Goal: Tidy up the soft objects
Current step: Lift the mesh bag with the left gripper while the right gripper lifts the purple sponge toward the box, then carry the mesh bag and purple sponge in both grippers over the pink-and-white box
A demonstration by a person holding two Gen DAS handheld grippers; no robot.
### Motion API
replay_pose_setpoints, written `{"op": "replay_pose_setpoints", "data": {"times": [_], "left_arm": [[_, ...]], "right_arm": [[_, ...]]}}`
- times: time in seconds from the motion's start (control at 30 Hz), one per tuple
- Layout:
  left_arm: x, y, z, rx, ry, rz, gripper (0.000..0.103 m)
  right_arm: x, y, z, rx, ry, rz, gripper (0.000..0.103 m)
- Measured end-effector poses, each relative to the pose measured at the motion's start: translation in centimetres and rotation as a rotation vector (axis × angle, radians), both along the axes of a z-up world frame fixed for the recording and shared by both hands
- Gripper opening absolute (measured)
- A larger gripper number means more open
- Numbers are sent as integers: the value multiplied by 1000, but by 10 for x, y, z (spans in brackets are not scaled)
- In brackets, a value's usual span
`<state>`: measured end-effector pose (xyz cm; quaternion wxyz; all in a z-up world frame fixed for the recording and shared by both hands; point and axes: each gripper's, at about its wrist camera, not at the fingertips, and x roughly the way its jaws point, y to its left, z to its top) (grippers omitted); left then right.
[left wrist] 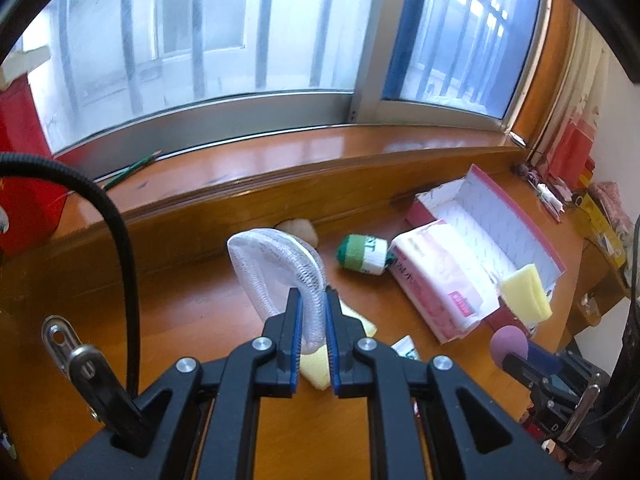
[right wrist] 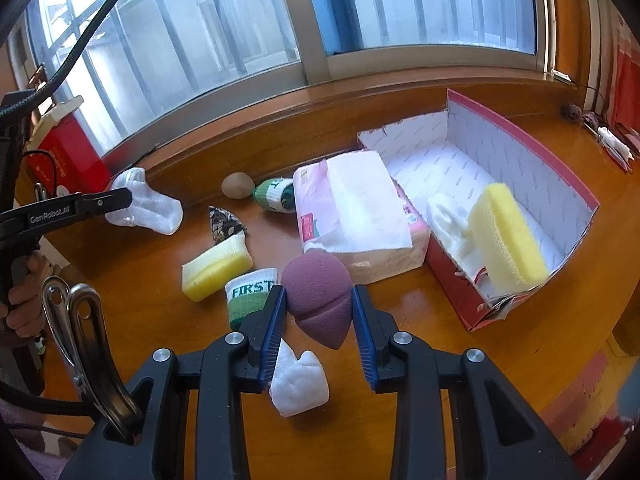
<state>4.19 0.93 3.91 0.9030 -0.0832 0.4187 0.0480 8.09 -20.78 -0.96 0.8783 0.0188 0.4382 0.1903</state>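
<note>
My left gripper (left wrist: 312, 300) is shut on a white mesh sock (left wrist: 276, 268) and holds it above the wooden table; the sock also shows in the right wrist view (right wrist: 148, 204). My right gripper (right wrist: 318, 304) is shut on a purple makeup sponge (right wrist: 318, 300), held above the table left of the open red box (right wrist: 520, 148). The box holds a yellow sponge (right wrist: 508, 236) and a white cloth (right wrist: 452, 220). On the table lie a second yellow sponge (right wrist: 218, 266), two green-and-white rolled socks (right wrist: 250, 296) (right wrist: 276, 196), a white cloth piece (right wrist: 300, 384) and a patterned cloth (right wrist: 224, 220).
A pink tissue pack (right wrist: 356, 212) lies against the box's left end. A beige egg-shaped sponge (right wrist: 237, 185) sits near the window sill (left wrist: 280, 160). A red carton (right wrist: 68, 156) stands at the far left. Clutter lies at the table's far right corner (left wrist: 552, 192).
</note>
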Motion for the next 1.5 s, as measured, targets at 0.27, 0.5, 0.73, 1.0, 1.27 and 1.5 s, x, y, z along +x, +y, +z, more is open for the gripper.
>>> {"op": "replay_pose_setpoints", "data": {"times": [0.27,0.5,0.73,1.0,1.27,1.5], "left_arm": [[15,-21,7,25,-21,-28,11],[27,-44,13,26,-37,-56,11],[41,-66,19,36,-52,-82,11],[63,-89,29,57,-71,-104,11],[86,-112,28,71,-69,-124,11],[108,-135,27,86,-69,-143,11]], "right_arm": [[0,-11,10,8,-23,-2,34],[2,-28,21,7,-49,-19,34],[6,-43,29,2,-67,-27,34],[18,-59,37,1,-90,-28,34],[35,-76,39,10,-100,-17,34],[52,-87,39,17,-106,-9,34]]}}
